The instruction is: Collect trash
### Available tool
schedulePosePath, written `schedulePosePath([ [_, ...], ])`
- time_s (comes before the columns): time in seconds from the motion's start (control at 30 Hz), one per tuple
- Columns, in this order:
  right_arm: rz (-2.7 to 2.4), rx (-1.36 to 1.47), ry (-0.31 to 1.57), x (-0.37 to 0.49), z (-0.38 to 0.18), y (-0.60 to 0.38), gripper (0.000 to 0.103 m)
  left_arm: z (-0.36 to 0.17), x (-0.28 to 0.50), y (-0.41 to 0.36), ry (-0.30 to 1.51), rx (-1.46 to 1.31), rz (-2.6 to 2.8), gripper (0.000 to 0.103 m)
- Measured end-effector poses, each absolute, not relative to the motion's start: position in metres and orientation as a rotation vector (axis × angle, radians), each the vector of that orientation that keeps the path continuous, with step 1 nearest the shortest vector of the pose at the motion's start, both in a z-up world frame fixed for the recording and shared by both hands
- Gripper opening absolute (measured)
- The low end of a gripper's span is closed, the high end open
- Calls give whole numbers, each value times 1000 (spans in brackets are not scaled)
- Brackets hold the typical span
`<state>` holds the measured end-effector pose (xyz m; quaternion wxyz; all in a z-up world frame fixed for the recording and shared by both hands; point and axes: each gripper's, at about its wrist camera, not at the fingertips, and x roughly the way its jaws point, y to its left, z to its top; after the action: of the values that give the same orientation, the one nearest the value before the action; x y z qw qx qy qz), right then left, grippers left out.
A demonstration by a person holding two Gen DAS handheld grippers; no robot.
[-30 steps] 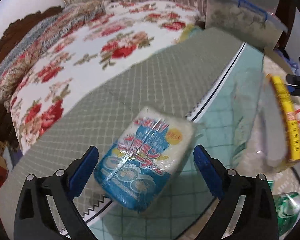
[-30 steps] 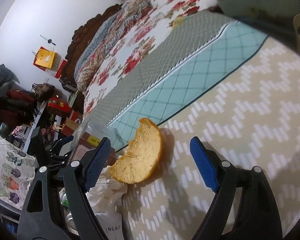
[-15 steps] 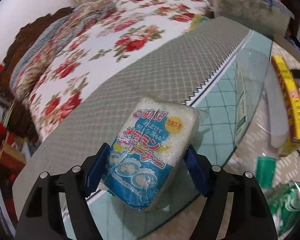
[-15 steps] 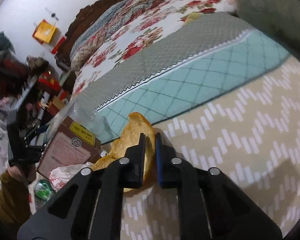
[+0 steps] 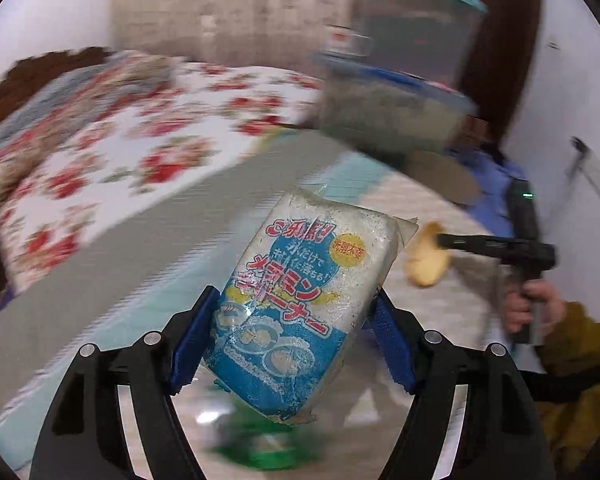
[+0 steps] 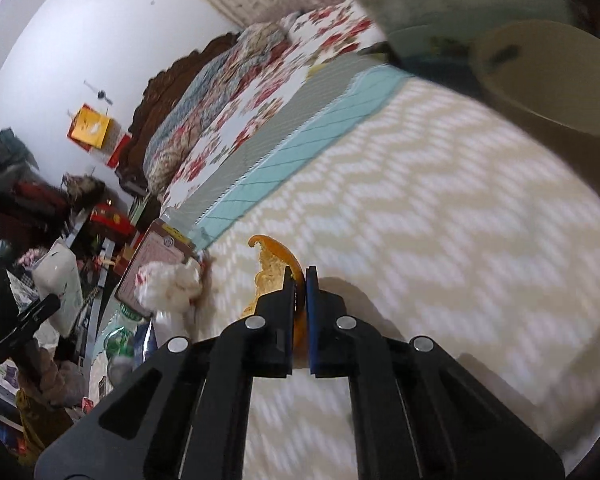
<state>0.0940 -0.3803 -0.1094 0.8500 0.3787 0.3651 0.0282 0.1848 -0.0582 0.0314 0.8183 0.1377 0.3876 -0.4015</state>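
While glossy sponge pack (image 5: pixel 296 304) held, curled peel (image 6: pixel 274 276) pinched.

The left gripper (image 5: pixel 292 336) is clamped wide on a packet. The right gripper (image 6: pixel 299 280) is nearly shut, pinching something thin; a hand (image 5: pixel 530 304) grips its handle.

The sponge pack (image 5: pixel 296 300) is white and blue with red letters. The peel (image 6: pixel 274 268) is orange. The mat (image 6: pixel 440 216) has a beige-white zigzag pattern. The bedspread (image 5: pixel 140 136) shows red flowers on white.
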Motion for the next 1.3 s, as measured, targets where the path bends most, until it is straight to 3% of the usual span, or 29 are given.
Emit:
schedulePosePath([
  [0.3,-52,868,747,-3,-129,-428,8,-19,95,-215,888,380,-1064,71],
  [0.43,-50,885,723,-20,-135,-439,10,-51,82,-252,891,495,-993,72],
  [0.7,-18,864,706,-19,-135,-441,10,-84,94,-263,968,525,-882,80],
  [1.03,20,846,694,-14,-131,-437,14,-81,91,-244,993,491,-861,89],
  [1.2,35,812,686,-11,-126,-432,30,-80,90,-235,1003,482,-843,89],
  [1.3,22,752,664,-11,-116,-424,64,-79,94,-233,998,474,-827,89],
])
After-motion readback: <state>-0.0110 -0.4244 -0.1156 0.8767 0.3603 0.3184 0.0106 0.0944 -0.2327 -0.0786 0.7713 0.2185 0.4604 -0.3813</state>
